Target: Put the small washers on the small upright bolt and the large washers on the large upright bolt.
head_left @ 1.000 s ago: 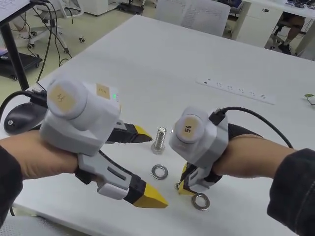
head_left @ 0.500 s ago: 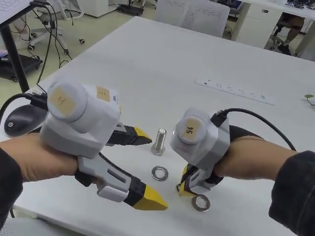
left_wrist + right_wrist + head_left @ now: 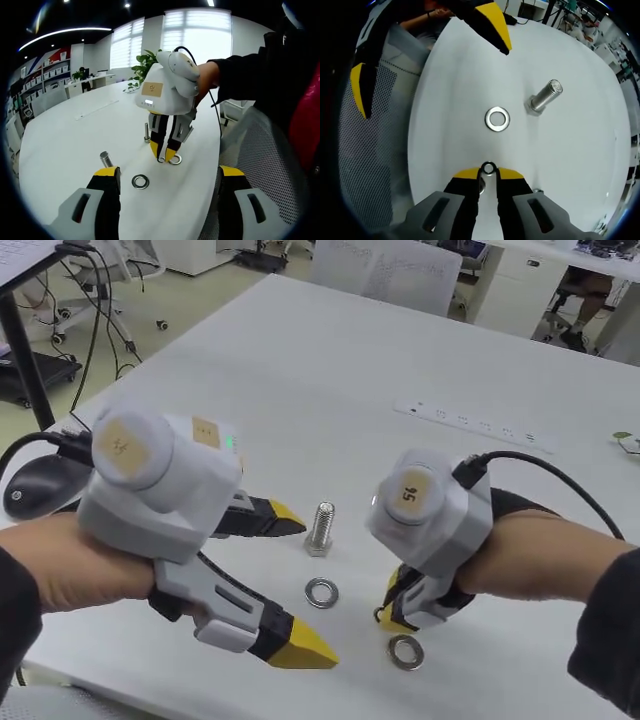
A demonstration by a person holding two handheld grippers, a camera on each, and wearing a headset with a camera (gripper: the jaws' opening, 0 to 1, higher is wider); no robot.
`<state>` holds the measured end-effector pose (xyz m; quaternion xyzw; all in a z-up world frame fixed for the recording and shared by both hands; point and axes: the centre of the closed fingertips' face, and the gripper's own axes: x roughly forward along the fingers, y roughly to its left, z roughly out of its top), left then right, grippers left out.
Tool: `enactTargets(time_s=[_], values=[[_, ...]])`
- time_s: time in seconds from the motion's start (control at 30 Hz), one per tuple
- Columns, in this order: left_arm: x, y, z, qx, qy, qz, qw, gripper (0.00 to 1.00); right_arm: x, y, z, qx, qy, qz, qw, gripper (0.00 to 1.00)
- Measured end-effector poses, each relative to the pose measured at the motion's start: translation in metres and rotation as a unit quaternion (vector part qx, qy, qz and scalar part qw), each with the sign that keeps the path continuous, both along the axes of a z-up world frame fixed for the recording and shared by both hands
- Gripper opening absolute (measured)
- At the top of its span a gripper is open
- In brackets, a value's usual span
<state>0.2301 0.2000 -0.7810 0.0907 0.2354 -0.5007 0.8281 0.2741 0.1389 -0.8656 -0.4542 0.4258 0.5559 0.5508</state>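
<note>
The small washer sits on edge between the yellow tips of the right tool, whose jaws are drawn narrow and pinch its rim. In the head view the right tool points down at the white tabletop, close to the near edge. The large bolt stands upright on its head, thread end up, on the tabletop between the two tools, with nothing on its shank. A large washer lies flat just in front of the bolt, apart from it; the right gripper view shows this washer ahead of the narrow jaws with the bolt beyond it to one side. A second washer lies flat beside the right tool's tips, nearer the tabletop edge. The left tool has its jaws spread wide and holds nothing. In the left gripper view, the bolt rises next to one of the left tool's tips and the large washer lies ahead between them. A thinner upright bolt stands just behind the right tool. A power strip lies farther back.
</note>
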Motion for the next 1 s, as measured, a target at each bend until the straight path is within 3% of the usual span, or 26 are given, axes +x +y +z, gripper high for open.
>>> enactTargets(time_s=[1.0], values=[[0.0,0.001,-0.001,0.001,0.0,0.002,1.0,0.79,0.032,-0.058,0.027,0.004,-0.028,-0.076,0.9967,0.14]])
